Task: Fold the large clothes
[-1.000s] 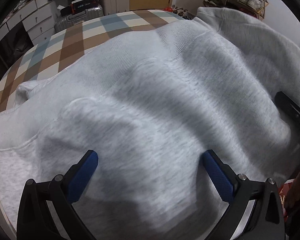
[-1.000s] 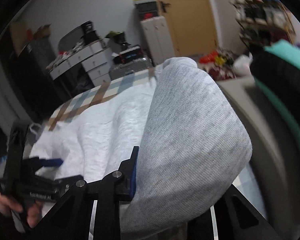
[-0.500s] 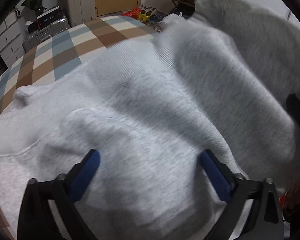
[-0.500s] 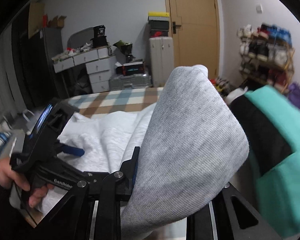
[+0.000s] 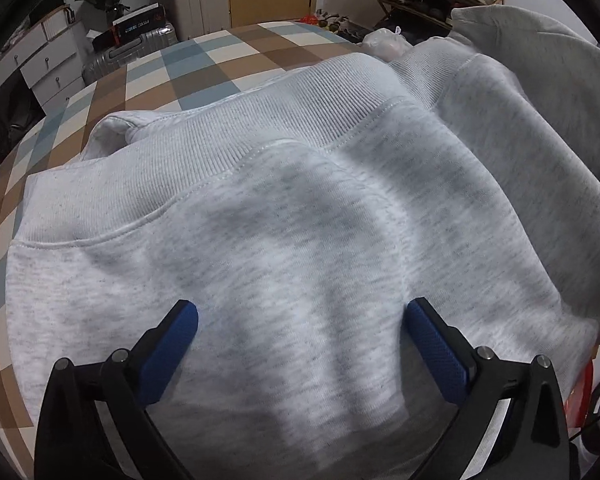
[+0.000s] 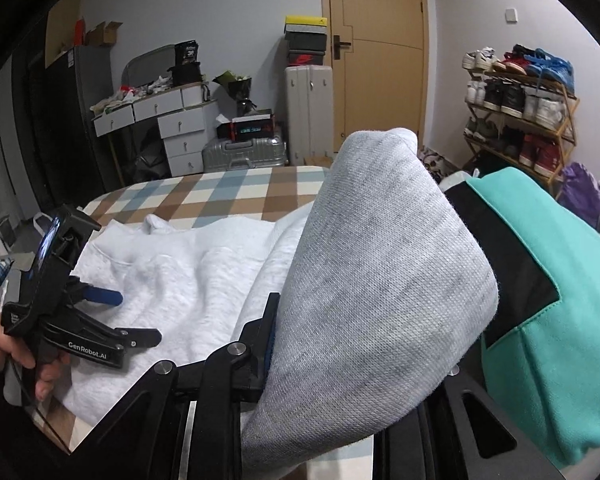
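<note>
While sweatshirt (image 6: pixel 380 280) hides right claw (image 6: pixel 276 344) (apparently gripping it) | left claw (image 5: pixel 300 344) open

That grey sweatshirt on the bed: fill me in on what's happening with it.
A person is partway through folding the grey sweatshirt, which is spread over the checked bed cover. The right tool is shut on a lifted part of it, held up above the rest. The left tool hangs open over the body of the sweatshirt, gripping nothing. A teal and black garment lies to the right, untouched.
</note>
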Motion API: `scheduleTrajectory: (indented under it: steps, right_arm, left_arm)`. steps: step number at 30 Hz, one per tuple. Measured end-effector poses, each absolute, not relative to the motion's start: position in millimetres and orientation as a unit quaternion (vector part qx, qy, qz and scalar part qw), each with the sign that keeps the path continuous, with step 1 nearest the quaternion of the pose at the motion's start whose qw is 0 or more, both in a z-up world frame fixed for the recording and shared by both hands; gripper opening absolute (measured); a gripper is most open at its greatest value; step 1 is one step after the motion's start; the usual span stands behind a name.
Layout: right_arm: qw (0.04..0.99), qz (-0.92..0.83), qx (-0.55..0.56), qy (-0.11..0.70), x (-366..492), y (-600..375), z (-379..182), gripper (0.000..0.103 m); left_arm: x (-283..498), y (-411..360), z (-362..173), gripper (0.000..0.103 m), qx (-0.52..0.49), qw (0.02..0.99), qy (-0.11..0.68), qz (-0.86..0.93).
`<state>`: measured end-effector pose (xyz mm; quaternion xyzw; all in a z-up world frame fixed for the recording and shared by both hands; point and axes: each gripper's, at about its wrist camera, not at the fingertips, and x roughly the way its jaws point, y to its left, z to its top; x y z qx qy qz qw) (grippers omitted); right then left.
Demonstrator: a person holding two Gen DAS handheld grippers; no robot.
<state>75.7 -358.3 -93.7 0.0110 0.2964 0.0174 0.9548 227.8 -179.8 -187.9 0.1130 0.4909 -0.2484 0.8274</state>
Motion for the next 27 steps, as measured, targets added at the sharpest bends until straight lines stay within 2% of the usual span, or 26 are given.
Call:
scheduleTrajectory:
  steps: [9, 16, 20, 25, 27]
  right_arm:
    - [0.960, 0.038, 0.009, 0.278, 76, -358, -86, 0.022]
    - [0.971, 0.055, -0.045, 0.228, 67, -351, -62, 0.022]
    - [0.970, 0.038, -0.071, 0.230, 67, -357, -58, 0.022]
    - [0.966, 0.022, -0.053, 0.252, 65, -375, -61, 0.022]
    - [0.966, 0.019, -0.059, 0.252, 63, -373, -62, 0.022]
  left_arm:
    - [227, -201, -186, 0.101, 0.123, 0.817, 0.505, -0.248]
    - [219, -246, -186, 0.101, 0.114, 0.823, 0.495, -0.256]
    - [216, -266, -183, 0.101, 0.107, 0.820, 0.494, -0.267]
    - [209, -235, -169, 0.101, 0.087, 0.804, 0.520, -0.275]
    - [203, -210, -156, 0.101, 0.095, 0.817, 0.502, -0.266]
